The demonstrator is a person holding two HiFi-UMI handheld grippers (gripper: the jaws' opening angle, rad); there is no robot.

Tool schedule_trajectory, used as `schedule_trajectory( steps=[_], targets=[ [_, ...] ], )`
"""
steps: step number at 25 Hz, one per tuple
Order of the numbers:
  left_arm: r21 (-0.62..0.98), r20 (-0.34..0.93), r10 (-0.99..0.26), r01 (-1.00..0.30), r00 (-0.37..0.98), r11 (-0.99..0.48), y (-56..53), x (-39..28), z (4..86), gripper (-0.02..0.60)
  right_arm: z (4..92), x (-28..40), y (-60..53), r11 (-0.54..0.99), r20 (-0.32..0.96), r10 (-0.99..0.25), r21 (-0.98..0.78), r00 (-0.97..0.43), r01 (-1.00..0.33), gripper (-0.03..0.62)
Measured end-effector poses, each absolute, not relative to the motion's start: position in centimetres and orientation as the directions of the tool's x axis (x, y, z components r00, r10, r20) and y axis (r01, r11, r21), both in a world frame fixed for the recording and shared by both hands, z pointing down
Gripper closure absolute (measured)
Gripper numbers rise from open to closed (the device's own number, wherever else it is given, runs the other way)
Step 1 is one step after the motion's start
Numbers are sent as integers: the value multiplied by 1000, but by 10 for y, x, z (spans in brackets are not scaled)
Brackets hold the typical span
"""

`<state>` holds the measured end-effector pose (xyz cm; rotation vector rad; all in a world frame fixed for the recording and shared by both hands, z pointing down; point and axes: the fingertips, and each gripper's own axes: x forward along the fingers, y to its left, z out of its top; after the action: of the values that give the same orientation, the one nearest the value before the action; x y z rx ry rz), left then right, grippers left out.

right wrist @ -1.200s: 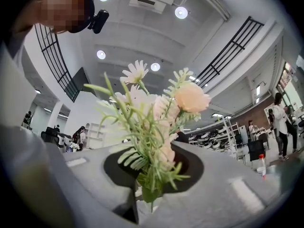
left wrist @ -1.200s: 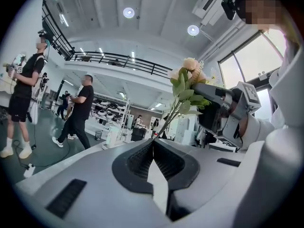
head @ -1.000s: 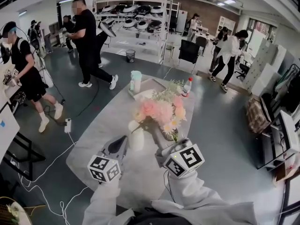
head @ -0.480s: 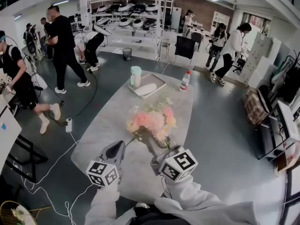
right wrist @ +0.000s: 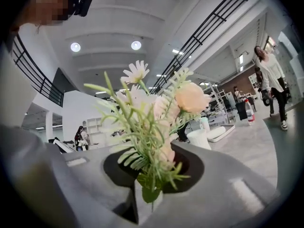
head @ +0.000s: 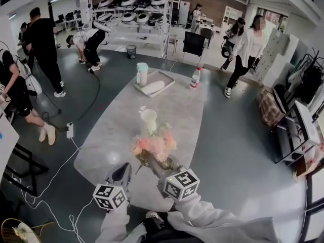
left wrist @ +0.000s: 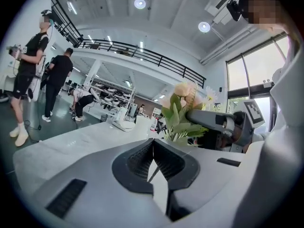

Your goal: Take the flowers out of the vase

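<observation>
Clamping the stems low down, the right gripper (right wrist: 148, 186) holds the flowers (head: 152, 146) upright over the near part of the table (head: 111, 130) (pink and cream blooms, green sprigs). The flowers are clear of the white vase (head: 148, 121), which stands upright on the table beyond them. The left gripper (left wrist: 153, 146) hangs beside the flowers, jaws together with nothing between them.

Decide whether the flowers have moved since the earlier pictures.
Yes. Against the white vase, the flowers have come towards the table's near end: earlier they overlapped the vase, now they sit in front of it.
</observation>
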<state>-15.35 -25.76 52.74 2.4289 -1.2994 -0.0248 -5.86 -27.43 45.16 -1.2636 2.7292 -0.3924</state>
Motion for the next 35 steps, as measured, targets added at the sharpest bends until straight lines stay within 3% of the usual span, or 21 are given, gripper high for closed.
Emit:
schedule_trajectory(
  steps=[12,35],
  targets=[
    [426,204,-814,-798,544,-427,-236,-149,565,580,521,-69,-252,616,122,-751,-226,-649,-755,503],
    [443,178,-808,-779,562,-444,-219,-151,565,580,516,-86,-240,658,114,-715,-225,-690,-719,503]
  ],
)
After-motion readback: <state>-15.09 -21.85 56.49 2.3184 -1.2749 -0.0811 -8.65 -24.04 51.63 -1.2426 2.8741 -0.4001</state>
